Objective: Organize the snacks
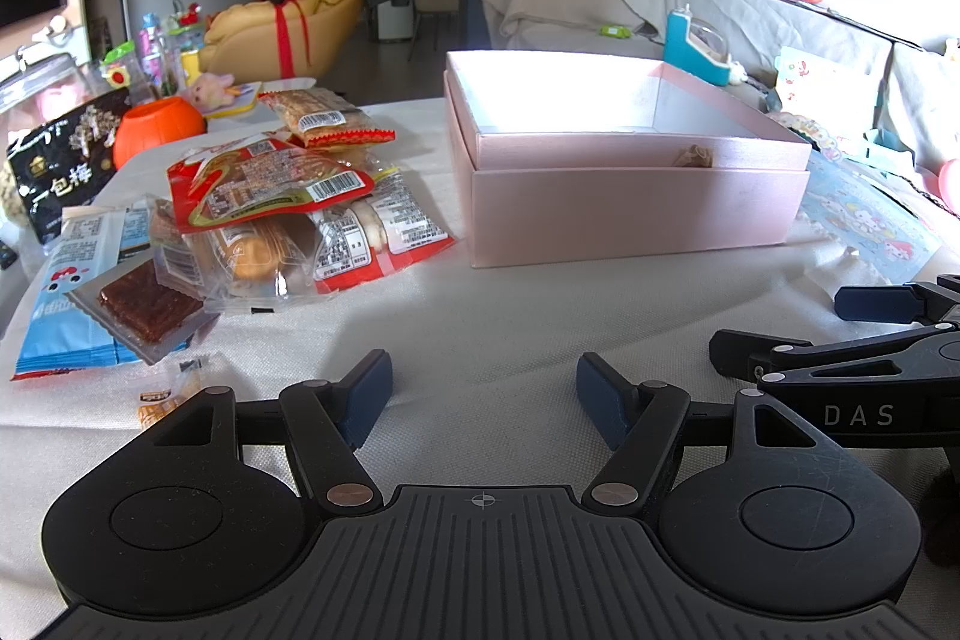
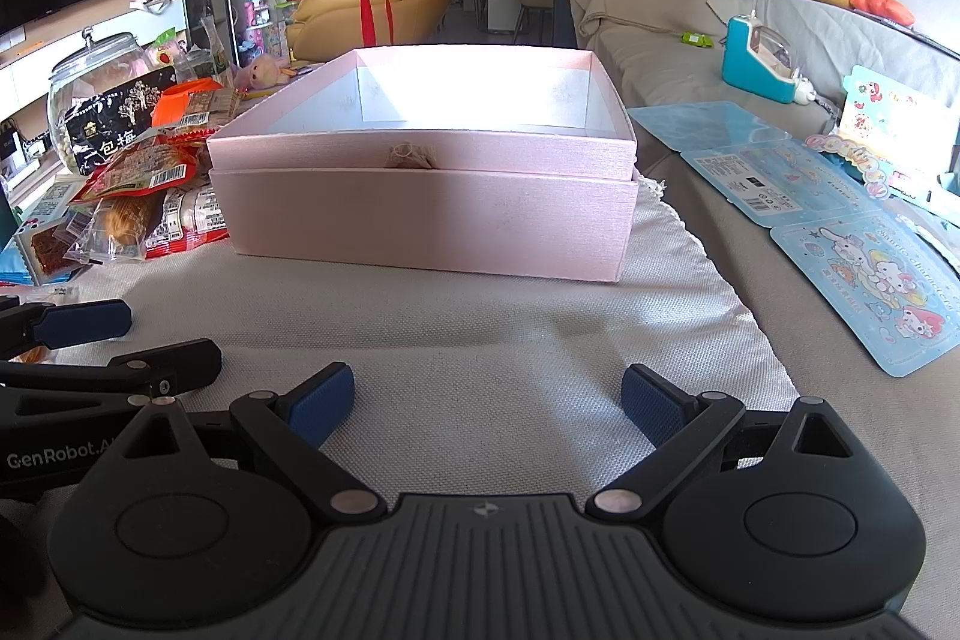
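Note:
An open pink box (image 1: 630, 214) stands on the white cloth, empty inside; it also shows in the right wrist view (image 2: 420, 220). A pile of snack packets (image 1: 282, 196) lies left of it, also seen in the right wrist view (image 2: 138, 202): red wrappers, clear packs with pastries, a blue packet (image 1: 66, 292), a dark dried-meat pack (image 1: 150, 307). A black plum bag (image 1: 60, 166) leans behind. My left gripper (image 1: 485, 394) is open and empty, low over the cloth in front of the pile and box. My right gripper (image 2: 487, 400) is open and empty, in front of the box.
An orange pumpkin cup (image 1: 157, 127) and a glass jar (image 2: 96, 70) stand behind the snacks. Blue cartoon sticker cards (image 2: 852, 268) lie right of the box. A sofa with a teal toy (image 2: 756, 52) is behind. A small snack piece (image 1: 162, 397) lies near my left finger.

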`<state>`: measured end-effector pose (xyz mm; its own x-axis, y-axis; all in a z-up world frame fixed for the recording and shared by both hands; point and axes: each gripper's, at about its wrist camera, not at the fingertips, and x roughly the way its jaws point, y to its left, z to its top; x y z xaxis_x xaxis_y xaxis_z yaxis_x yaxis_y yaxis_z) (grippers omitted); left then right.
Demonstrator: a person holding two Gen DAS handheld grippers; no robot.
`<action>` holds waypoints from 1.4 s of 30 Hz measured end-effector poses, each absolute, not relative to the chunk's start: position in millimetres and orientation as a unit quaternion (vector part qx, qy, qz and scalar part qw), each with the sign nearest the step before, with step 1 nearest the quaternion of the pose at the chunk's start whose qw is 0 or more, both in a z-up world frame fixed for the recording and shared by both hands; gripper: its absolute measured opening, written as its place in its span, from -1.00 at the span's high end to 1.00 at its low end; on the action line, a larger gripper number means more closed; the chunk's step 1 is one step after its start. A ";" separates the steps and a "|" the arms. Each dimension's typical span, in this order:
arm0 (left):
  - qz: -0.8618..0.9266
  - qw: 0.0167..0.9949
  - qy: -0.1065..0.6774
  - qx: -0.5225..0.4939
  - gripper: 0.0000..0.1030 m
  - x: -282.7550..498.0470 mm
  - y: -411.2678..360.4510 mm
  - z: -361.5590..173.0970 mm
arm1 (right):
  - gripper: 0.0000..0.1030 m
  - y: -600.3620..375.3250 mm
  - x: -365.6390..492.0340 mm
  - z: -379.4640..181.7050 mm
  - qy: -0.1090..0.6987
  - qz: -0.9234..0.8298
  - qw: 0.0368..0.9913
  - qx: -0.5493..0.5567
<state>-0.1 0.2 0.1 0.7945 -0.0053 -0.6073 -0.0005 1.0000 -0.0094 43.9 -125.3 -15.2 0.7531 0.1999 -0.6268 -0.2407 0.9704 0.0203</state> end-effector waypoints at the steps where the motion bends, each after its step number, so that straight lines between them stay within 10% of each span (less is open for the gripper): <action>1: -0.002 0.947 0.321 -0.005 -0.44 -0.1 0.6 0.1 | -0.88 -125.1 43.9 -15.2 0.332 0.118 0.936 -0.031; 23: 0.101 0.928 0.324 -0.155 -0.21 -36.4 171.1 56.9 | -0.82 -67.2 64.4 5.5 0.403 0.256 0.877 -0.055; 42: 0.038 0.932 0.333 -0.135 -0.16 -25.5 151.5 54.4 | -0.70 -13.3 148.9 17.0 0.375 0.286 0.879 -0.070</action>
<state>-25.5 151.5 54.4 0.7752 -0.0195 -0.6315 -0.1601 0.9608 -0.2262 148.9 -13.3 17.0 0.5555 0.4503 -0.6990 -0.5545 0.8270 0.0920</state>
